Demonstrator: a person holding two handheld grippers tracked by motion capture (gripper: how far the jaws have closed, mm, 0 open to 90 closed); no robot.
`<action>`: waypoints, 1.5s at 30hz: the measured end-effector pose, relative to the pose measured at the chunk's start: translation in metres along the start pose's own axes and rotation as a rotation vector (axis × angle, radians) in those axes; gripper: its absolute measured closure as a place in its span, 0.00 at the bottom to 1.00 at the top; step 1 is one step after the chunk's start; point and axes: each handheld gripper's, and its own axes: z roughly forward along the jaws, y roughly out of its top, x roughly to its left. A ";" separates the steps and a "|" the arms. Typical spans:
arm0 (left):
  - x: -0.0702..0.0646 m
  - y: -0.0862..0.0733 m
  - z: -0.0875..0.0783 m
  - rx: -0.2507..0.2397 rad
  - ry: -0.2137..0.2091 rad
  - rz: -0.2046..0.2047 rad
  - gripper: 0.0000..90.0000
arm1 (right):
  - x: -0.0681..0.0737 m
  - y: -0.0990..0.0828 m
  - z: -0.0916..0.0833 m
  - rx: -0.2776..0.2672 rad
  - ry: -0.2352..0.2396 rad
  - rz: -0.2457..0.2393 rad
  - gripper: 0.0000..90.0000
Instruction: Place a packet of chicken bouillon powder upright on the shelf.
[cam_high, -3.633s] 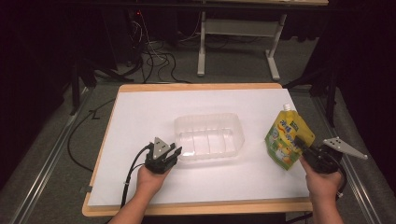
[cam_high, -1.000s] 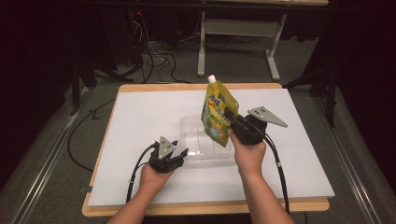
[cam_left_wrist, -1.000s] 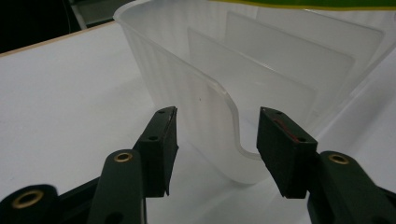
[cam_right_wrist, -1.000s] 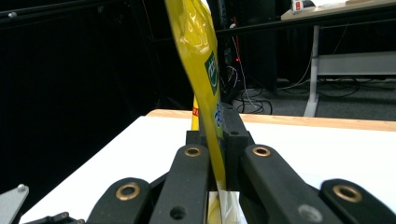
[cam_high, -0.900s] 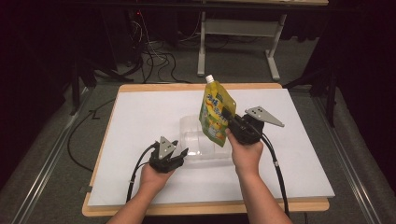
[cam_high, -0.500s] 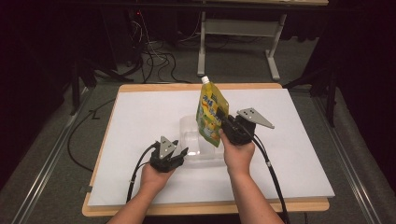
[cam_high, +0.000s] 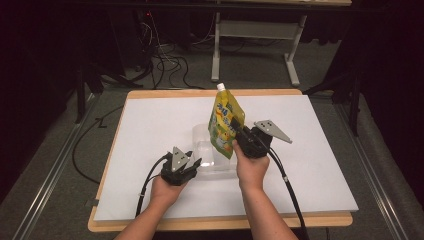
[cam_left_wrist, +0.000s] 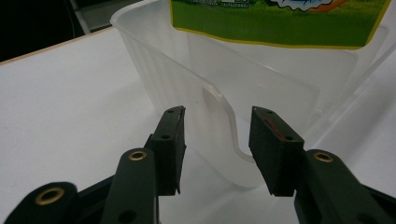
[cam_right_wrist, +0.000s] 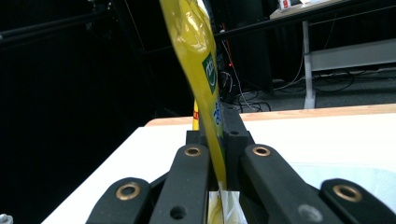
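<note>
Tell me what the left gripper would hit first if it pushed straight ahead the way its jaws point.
The left gripper would meet the clear plastic container first: its curved rim corner already sits between the open jaws, which have just been closing. The yellow-green pouch hangs farther on, above the container.

table (cam_high: 150, 115): white top, wood edge | desk frame (cam_high: 255, 35): behind | cables (cam_high: 165, 65): floor

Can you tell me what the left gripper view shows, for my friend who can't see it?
The left gripper has its two black jaws on either side of the rim of a clear plastic tub, closing in but not yet pressing it. A green and yellow pouch hangs over the tub, which stands on a white table.
</note>
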 end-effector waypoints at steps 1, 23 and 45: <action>0.000 0.000 0.000 -0.001 0.002 0.002 0.63 | 0.000 -0.001 -0.001 -0.004 0.002 0.008 1.00; -0.003 0.000 0.001 0.004 0.008 0.008 0.67 | -0.010 -0.007 -0.010 -0.035 -0.021 0.051 1.00; -0.005 0.001 0.002 0.005 0.021 0.009 0.68 | -0.007 -0.010 -0.003 -0.020 -0.047 0.012 1.00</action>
